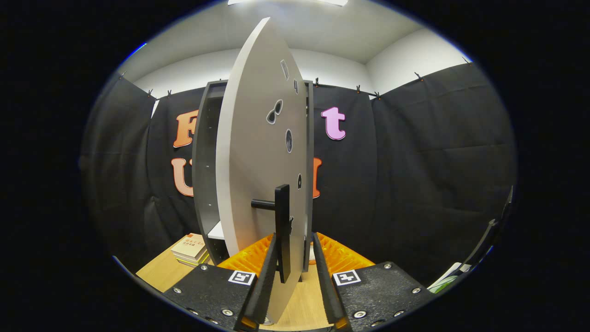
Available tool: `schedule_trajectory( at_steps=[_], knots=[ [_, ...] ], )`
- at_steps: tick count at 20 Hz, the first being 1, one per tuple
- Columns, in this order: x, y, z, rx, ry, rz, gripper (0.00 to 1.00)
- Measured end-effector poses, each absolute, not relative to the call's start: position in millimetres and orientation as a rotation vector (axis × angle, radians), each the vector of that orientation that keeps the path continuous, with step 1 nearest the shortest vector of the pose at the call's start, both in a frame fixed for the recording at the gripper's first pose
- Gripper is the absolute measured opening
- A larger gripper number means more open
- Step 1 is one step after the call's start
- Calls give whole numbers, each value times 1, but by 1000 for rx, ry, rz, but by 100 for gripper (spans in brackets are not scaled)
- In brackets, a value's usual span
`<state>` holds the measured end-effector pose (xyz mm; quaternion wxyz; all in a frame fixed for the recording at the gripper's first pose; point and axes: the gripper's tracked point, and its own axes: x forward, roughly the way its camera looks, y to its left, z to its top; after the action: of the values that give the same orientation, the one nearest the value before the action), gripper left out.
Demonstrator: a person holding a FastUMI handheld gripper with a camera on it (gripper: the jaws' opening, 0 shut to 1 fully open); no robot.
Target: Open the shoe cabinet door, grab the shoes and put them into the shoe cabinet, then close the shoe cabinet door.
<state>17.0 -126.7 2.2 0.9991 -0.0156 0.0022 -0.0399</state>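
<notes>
Cabinet door (258, 152) handle (282, 230) between parted fingers (265, 276)

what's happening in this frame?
The hand-held tool has its fingers on either side of the black handle of the shoe cabinet door. The door stands partly open, edge-on to the camera, with the dark cabinet and a white shelf behind it. Whether the fingers press the handle is unclear. A stack of books lies beside the cabinet.

The half-open grey panel door (258, 152) hides most of the dark grey shoe cabinet (205, 175) interior; small door stickers (275, 112) are illegible.
</notes>
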Motion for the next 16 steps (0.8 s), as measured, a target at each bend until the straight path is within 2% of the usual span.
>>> schedule_trajectory(
  at_steps=[9, 16],
  knots=[
    [20, -150, -6, -30, 25, -125, 53],
    [18, -165, -5, -13, 14, -132, 71]
  ],
)
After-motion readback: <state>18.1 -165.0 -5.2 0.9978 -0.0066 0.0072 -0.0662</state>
